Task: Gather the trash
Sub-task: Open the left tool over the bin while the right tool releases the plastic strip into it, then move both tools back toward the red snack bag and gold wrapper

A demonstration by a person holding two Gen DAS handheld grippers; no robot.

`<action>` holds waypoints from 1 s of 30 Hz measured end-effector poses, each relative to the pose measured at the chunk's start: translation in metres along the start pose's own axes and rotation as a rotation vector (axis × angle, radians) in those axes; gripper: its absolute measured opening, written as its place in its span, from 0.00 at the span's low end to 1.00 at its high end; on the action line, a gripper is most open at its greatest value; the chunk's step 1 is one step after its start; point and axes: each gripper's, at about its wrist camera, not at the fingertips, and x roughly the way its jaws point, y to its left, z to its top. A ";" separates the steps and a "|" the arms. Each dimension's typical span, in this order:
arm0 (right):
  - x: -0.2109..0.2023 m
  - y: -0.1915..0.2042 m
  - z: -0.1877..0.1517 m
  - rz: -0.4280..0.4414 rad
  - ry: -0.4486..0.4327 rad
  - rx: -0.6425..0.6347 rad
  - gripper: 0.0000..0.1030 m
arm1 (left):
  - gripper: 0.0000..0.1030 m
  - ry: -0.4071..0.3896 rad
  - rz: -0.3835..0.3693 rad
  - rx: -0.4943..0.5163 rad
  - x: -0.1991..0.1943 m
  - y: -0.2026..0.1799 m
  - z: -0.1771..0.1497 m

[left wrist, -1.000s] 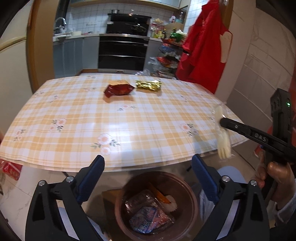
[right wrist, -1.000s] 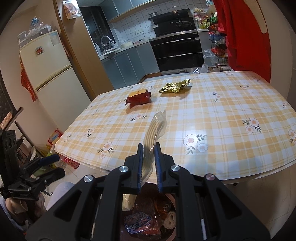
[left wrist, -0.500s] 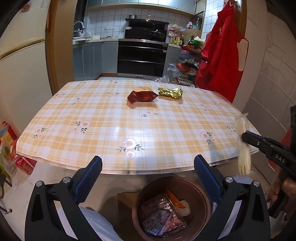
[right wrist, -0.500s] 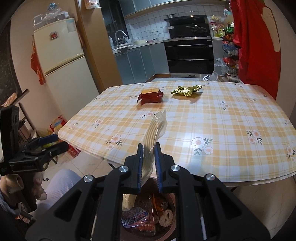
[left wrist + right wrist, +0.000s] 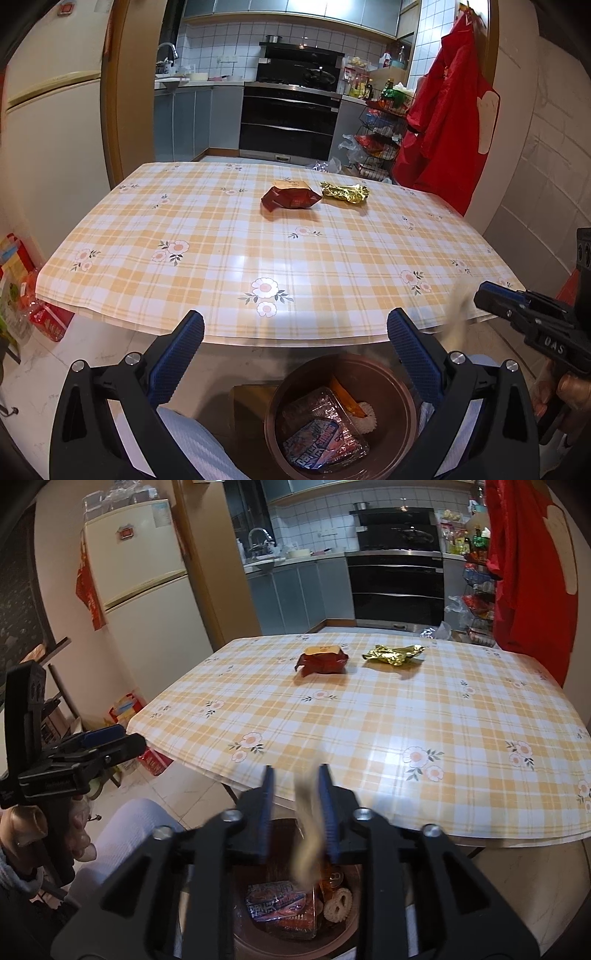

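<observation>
Wrapper (image 5: 308,834), pale and blurred, hangs upright between our right gripper (image 5: 295,812)'s just-opened jaws, seemingly dropping, directly above the brown bin (image 5: 369,947). Our left gripper (image 5: 295,354) gapes empty, nearer the red packet (image 5: 291,197).

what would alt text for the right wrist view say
The right gripper, jaws just opened, lets a blurred pale plastic wrapper drop between its fingers toward a brown trash bin of wrappers below the table edge. On the orange plaid tablecloth beyond lie a red snack bag and a gold foil wrapper; the left gripper is at left.
</observation>
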 end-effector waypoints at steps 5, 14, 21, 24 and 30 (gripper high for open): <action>0.003 0.001 0.000 -0.023 0.005 -0.009 0.54 | 0.94 0.007 0.003 -0.002 0.003 0.001 -0.001; 0.003 -0.012 -0.004 -0.105 -0.011 0.027 0.92 | 0.94 0.029 0.010 -0.010 0.010 0.003 -0.005; 0.015 -0.028 -0.012 -0.137 0.027 0.067 0.94 | 0.94 0.057 0.022 -0.003 0.023 0.004 -0.008; 0.021 -0.037 -0.015 -0.159 0.041 0.084 0.94 | 0.94 0.070 0.025 -0.009 0.030 0.006 -0.009; 0.036 -0.059 -0.022 -0.224 0.081 0.137 0.94 | 0.94 0.109 0.034 -0.017 0.050 0.012 -0.012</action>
